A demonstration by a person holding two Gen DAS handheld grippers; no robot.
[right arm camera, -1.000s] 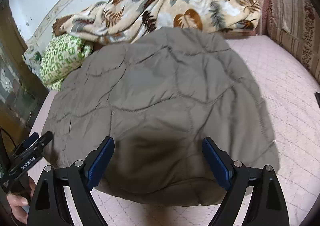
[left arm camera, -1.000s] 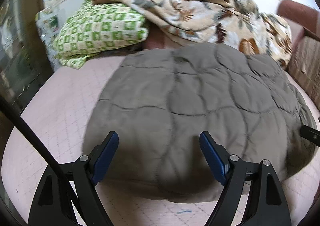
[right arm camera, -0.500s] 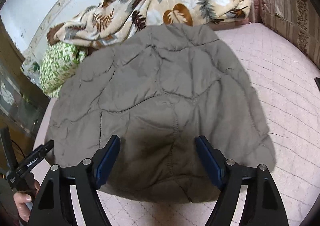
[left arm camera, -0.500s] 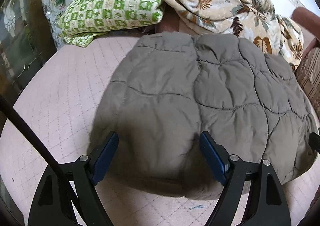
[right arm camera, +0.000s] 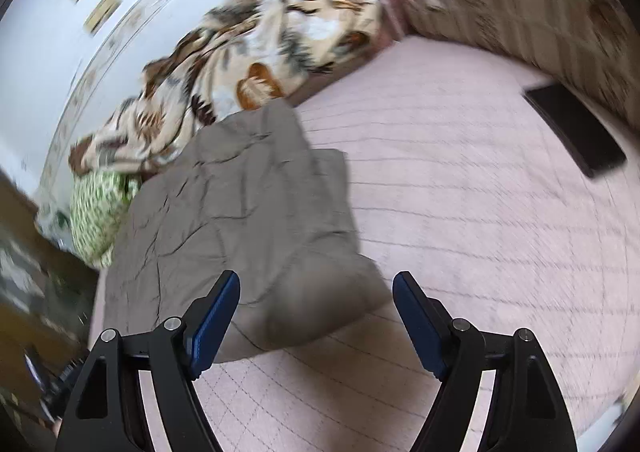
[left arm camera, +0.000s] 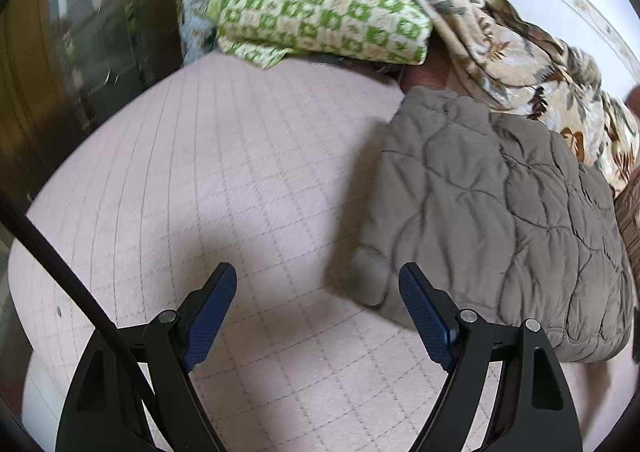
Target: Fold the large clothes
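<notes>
Folded grey jacket [left arm camera: 500, 219] lying on pink bed [left arm camera: 224, 179]; left gripper [left arm camera: 318, 316] and right gripper [right arm camera: 316, 322] hovering spread, gripping nothing, beside jacket.

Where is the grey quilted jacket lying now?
The grey quilted jacket lies folded on the pink bed cover, at the right in the left wrist view, just in front of the leaf-print blanket and the green pillow.
</notes>
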